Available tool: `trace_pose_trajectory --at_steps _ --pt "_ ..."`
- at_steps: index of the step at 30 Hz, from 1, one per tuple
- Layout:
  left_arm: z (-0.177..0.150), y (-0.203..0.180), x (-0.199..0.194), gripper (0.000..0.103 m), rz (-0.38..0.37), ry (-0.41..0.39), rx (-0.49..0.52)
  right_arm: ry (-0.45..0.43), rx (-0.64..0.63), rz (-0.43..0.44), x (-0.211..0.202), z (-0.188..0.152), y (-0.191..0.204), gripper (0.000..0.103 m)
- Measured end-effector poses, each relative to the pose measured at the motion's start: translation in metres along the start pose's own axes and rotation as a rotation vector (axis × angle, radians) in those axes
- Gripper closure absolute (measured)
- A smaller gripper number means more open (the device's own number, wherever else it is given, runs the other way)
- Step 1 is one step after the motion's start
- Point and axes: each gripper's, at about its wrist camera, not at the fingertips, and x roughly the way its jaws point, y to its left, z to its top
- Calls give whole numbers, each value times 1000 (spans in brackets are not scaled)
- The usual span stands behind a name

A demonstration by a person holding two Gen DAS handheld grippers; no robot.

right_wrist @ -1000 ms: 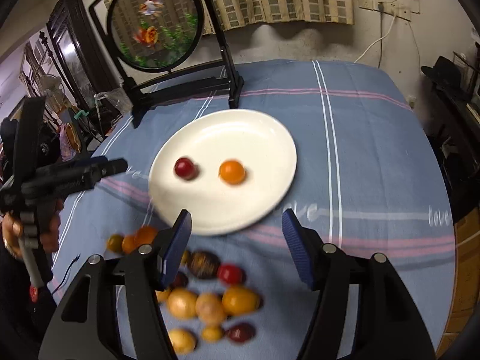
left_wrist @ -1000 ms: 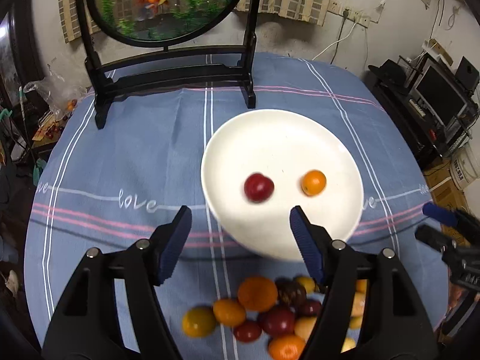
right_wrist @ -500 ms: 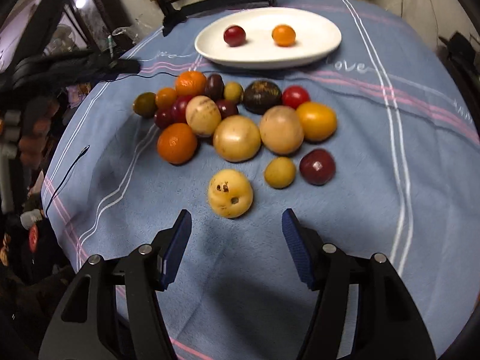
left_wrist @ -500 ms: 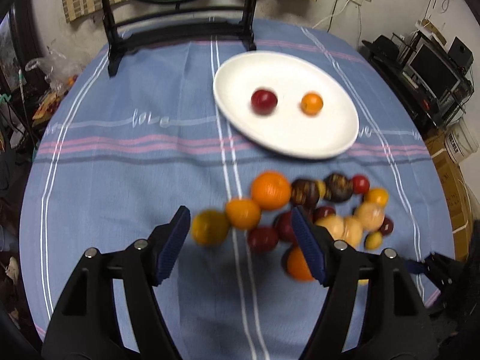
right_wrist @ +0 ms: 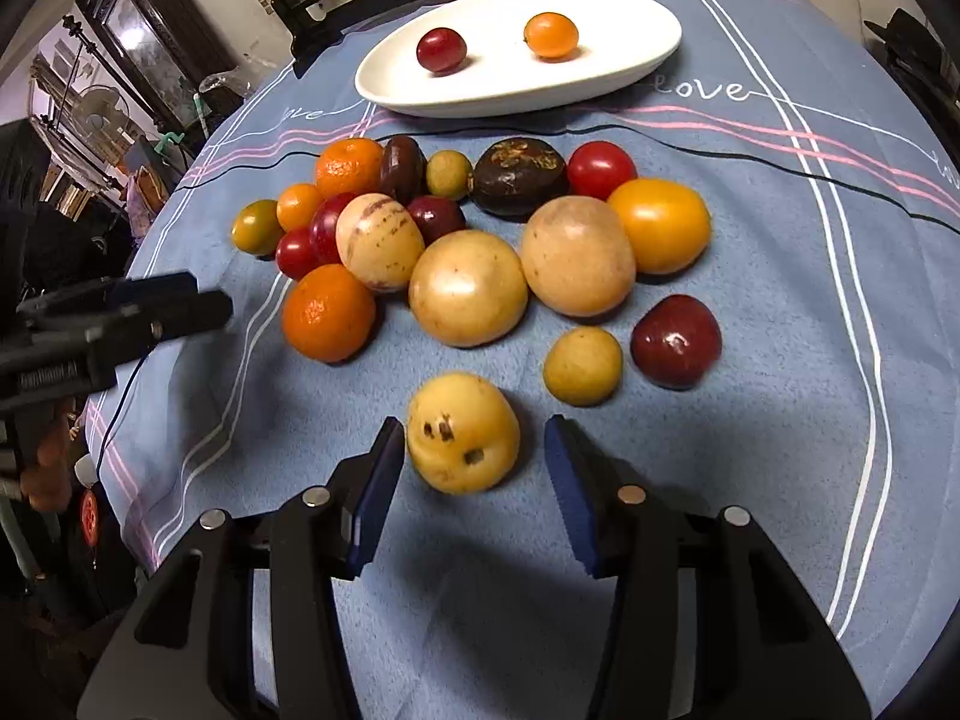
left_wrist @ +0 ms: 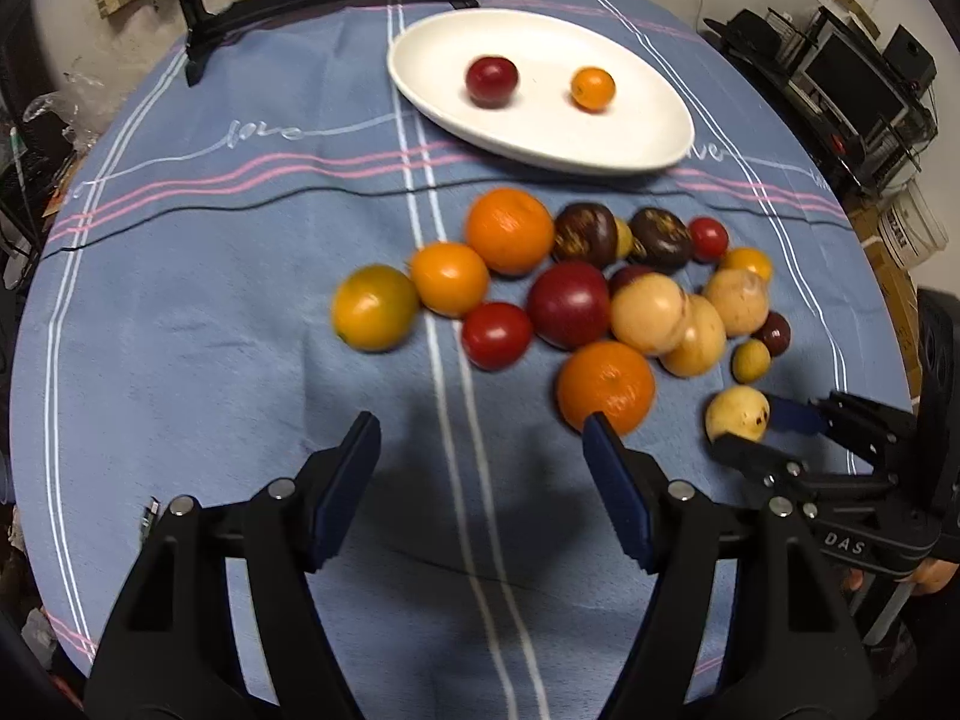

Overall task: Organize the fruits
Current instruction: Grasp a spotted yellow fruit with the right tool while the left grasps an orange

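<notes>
**Right tool closing around spotted yellow fruit; left tool open over bare cloth**

Tabletop covered by a blue cloth with white and pink stripes (left_wrist: 210, 300). Left to right:

Left tool (left_wrist: 480, 462): jaws apart, nothing between them, above bare cloth near the tabletop's front edge. Just beyond its tips lies the left end of the fruit cluster: a yellow-green round fruit (left_wrist: 373, 307), a small orange citrus (left_wrist: 449, 279), a small red tomato-like fruit (left_wrist: 497, 336).

Mid-cluster: a large orange mandarin (left_wrist: 509, 231) on the far side and a second orange mandarin (left_wrist: 605, 387) on the near side, the latter just beside the left tool's right finger. Between them a dark red round fruit (left_wrist: 569, 303), touching pale tan round fruits (right_wrist: 468, 288) to its right.

White oval ceramic plate (right_wrist: 624, 6) toward the tabletop's far edge, apart from the cluster. It holds a small red fruit (right_wrist: 441, 49) and a small orange fruit (right_wrist: 551, 35), well apart.

Right tool (right_wrist: 471, 465): jaws closing. A yellow round fruit with dark spots (right_wrist: 462, 432) sits between them on the cloth, nearest the front edge; a gap shows on each side, so no grip.
</notes>
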Motion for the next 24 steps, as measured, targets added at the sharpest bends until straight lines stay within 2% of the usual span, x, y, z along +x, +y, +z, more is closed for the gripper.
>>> trace_pose_trajectory --at_steps 1,2,3,6,11,20,22,23,24 --pt "-1 -4 2 32 -3 4 8 -1 1 2 1 2 1 57" --pt "-1 -6 3 32 -6 8 12 0 -4 12 2 2 1 64" --pt "-1 -10 5 32 -12 14 20 4 -13 21 2 2 3 66" --pt "0 -17 10 32 -30 26 29 8 -35 9 1 1 7 67" --pt "4 -37 21 32 -61 32 61 -5 13 13 -12 -4 -6 67" --pt "14 -54 54 33 -35 64 65 -16 48 13 -21 -11 -22 67" --pt "16 -53 59 46 -21 70 57 -15 42 15 -21 -11 -22 67" --pt "17 -53 59 48 -14 65 61 -13 41 18 -21 -10 -23 67" --pt "17 -53 59 54 -32 66 65 -11 40 20 -21 -11 -24 67"
